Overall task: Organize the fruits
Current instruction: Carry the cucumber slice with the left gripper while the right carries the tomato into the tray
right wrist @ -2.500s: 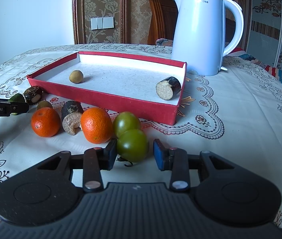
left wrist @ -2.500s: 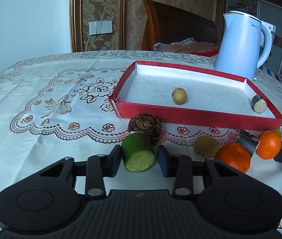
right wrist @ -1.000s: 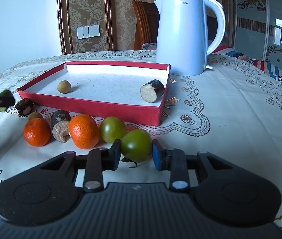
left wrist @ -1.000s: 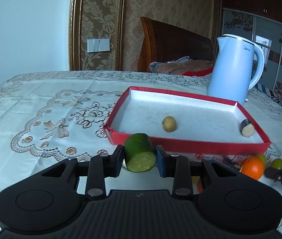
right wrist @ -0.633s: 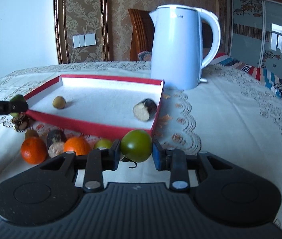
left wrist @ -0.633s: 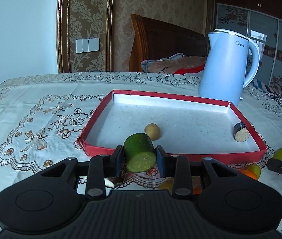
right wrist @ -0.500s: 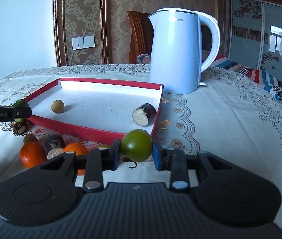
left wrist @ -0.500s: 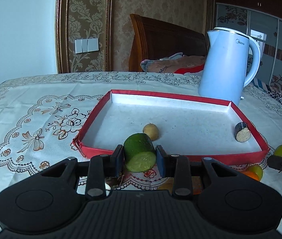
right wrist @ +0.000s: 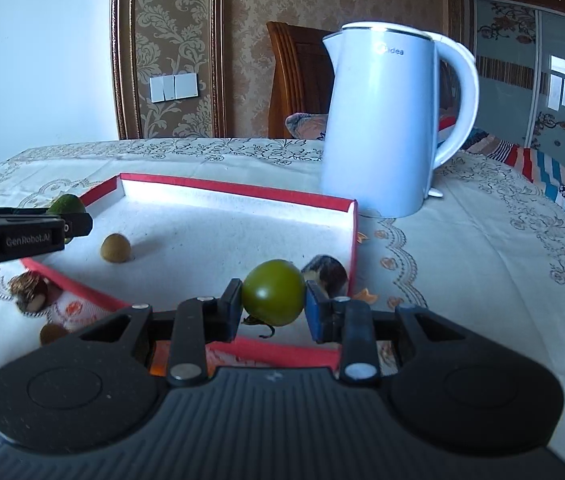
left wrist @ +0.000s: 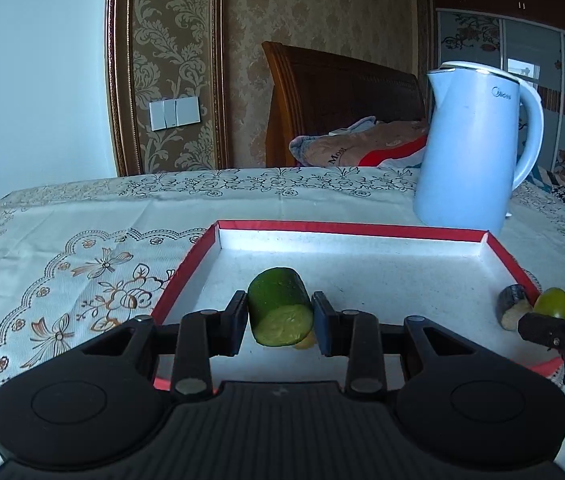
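Lace-patterned tablecloth (left wrist: 82,240) carries a red tray (left wrist: 362,229); above it the left gripper (left wrist: 280,322) clamps a cucumber piece (left wrist: 280,306), the right gripper (right wrist: 273,308) a green tomato (right wrist: 273,292).

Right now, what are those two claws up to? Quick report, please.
Left gripper shut on cucumber, over red tray. Right gripper shut on green tomato, over tray's near edge. Small round fruit and dark chunk already inside.

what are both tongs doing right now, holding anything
Left tongs: closed on the cut cucumber piece.
Right tongs: closed on the green tomato.
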A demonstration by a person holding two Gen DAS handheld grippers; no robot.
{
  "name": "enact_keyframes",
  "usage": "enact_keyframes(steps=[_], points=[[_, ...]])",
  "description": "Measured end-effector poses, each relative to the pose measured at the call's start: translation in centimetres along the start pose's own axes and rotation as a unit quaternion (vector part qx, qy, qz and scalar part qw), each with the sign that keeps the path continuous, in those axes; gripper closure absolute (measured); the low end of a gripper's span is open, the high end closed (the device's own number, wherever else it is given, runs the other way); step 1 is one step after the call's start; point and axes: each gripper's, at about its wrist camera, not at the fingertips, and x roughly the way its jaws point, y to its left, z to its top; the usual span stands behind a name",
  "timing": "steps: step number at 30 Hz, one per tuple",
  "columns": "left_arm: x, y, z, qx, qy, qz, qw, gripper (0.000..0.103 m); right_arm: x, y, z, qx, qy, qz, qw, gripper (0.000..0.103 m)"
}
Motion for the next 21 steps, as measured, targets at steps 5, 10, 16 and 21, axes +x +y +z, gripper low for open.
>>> enact_keyframes(steps=[5, 10, 16, 21], points=[[2.2, 0.5, 0.6, -0.007, 0.011, 0.013, 0.9998, 0.069, 2.7, 0.5, 1.3, 0.008, 0.0, -0.004, 1.0, 0.073], [4.0, 1.0, 0.7, -0.019, 0.032, 0.023, 0.9991, 0.069, 5.8, 1.2, 2.2, 0.013, 0.018, -0.005, 1.0, 0.073], [5.8, 1.5, 0.6, -0.021, 0.052, 0.03, 0.998, 0.069, 8.7, 1.3, 3.0, 0.029, 0.041, -0.008, 0.999, 0.073], [7.1, 2.1, 0.4, -0.03, 0.071, 0.026, 0.9967, 0.069, 10.2, 1.4, 3.0, 0.034, 0.054, -0.008, 0.998, 0.073]])
